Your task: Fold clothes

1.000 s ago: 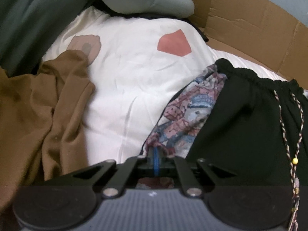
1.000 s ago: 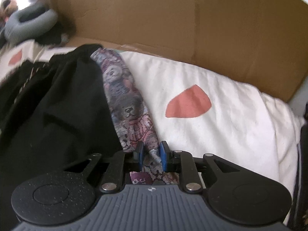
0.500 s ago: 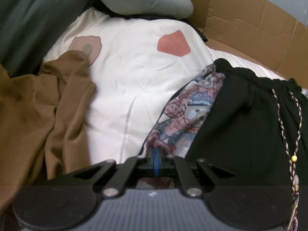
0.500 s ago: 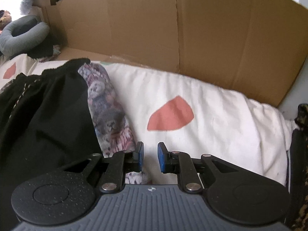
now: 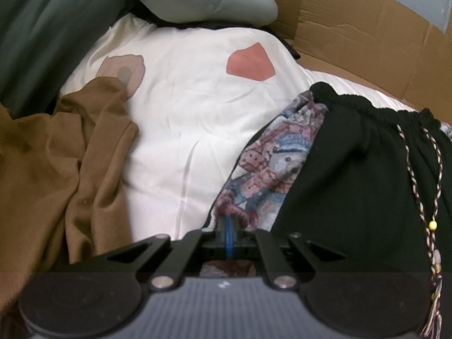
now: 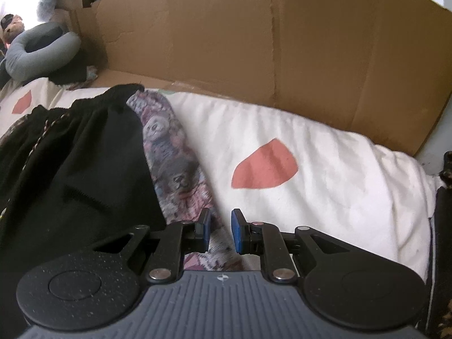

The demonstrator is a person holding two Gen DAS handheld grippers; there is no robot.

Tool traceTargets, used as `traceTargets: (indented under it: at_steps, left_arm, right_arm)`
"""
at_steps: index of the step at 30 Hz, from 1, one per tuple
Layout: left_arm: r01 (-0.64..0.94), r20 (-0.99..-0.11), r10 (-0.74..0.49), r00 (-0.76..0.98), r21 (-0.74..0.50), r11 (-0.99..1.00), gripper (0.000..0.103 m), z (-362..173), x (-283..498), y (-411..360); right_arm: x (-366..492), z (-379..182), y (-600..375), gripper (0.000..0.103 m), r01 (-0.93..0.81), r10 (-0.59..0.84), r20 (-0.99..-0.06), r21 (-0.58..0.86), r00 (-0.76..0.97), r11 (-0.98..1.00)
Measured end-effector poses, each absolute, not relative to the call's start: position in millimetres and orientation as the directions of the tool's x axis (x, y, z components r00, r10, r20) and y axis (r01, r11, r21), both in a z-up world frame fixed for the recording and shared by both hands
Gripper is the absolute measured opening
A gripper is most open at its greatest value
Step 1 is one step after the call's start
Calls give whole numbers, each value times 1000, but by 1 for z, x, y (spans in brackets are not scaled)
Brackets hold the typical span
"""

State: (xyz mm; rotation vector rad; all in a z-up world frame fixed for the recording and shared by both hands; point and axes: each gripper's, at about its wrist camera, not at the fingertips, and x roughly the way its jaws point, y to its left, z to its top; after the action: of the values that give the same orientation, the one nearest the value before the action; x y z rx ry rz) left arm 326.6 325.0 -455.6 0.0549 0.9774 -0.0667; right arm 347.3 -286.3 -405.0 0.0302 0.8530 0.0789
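**Asker:** Where does this happen, and where is the garment?

**Describer:** White bedding [image 5: 183, 130] with coral patches covers a bed backed by a brown cardboard panel [image 6: 282, 56]. Black trousers [image 5: 353, 183] with an elastic waist lie across it, waistband towards the cardboard. A teddy-bear print panel [image 5: 271, 163] runs down each side of them, and a braided drawstring [image 5: 412, 169] trails over the front.

**Asker:** What are the tools doing?

**Describer:** On the left gripper [image 5: 227, 236] the jaws are pressed together on the near end of the bear-print edge. On the right gripper [image 6: 220, 231] the jaws stand slightly apart, and the other printed edge [image 6: 175, 166] lies under the gap without being pinched.

**Asker:** How should the fold go?

**Describer:** I would judge that the right jaws need to bite the fabric first. Then both sides can lift evenly, with the cloth kept taut so that the edges meet, and the drawstring tucked inside.

**Asker:** What can't you make out?

**Describer:** The trouser legs fall below both views. A brown garment [image 5: 70, 169] is cut off at the left edge. A grey neck pillow [image 6: 39, 50] sits far back, with blurred shapes beside it.
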Motion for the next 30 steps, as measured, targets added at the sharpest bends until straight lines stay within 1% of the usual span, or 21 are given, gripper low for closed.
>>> traceTargets:
  at_steps: [6,11,23,27,30]
  left_arm:
    - [94,-833,-36,552,20,995,2,-456,327,325]
    - [94,-832,-34,553,22,995,2,-456,327,324]
    - [106,-835,-30,550,34,994,2,-457,326,324]
    - [110,-836,-29,548,37,993,2,-456,326,323]
    - [111,-836,-30,548,38,993,2,-456,325,323]
  right_arm:
    - [346,-400,-287,21,-50,76,-733,57,676,997]
    - [351,-402,-294,21,-20,56,-743,57,667,998]
    - [350,-410,-284,21,-65,92,-768,66,634,996]
    - [349,-413,-277,20,-94,82,-775,29,627,995]
    - [347,-405,-283,21,-83,96,-752,55,652,995]
